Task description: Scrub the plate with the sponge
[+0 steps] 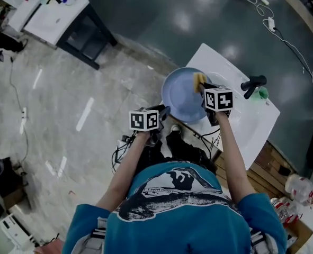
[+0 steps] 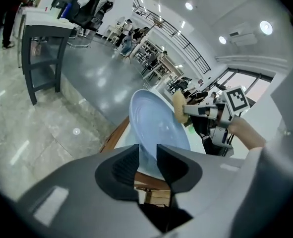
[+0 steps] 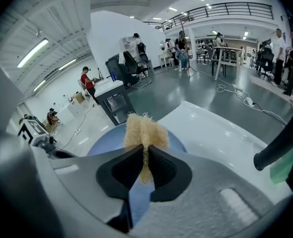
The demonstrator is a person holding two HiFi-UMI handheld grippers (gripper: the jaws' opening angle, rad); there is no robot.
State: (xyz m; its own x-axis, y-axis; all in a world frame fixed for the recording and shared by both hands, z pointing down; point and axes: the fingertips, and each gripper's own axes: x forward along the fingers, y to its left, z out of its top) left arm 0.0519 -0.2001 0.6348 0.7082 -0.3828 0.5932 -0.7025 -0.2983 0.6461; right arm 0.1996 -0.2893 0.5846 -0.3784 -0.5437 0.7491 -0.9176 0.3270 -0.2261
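- Closest to the head camera is the person's teal shirt (image 1: 177,205), with both forearms reaching forward and down to a white worktop (image 1: 254,123).
- On the left gripper (image 2: 147,150), the jaws are closed to a narrow gap on the near rim of the pale blue plate (image 2: 156,123). The rim fills that gap, so the plate is gripped by its edge.
- The plate stands tilted over the near corner of the worktop, with its hollow face turned toward the other gripper. This edge grip seems chosen to leave the whole face free for scrubbing and to brace the plate against a push.
- On the right gripper (image 3: 146,150), the jaws are almost together, pinching the lower part of a tan, fibrous sponge (image 3: 145,130). Its frayed top bulges out past the tips, so the soft part would meet the plate rather than the hard jaws.
- From the left gripper view, the sponge lies against the plate's face near the far rim. It looks to be touching, though how firmly cannot be judged.
- A black handle (image 1: 253,83) with a green object (image 1: 262,93) just beside it sits on the far side of the worktop, apart from the plate.
- Scrubbing appears to be only at its start, and most of the face has yet to be covered.
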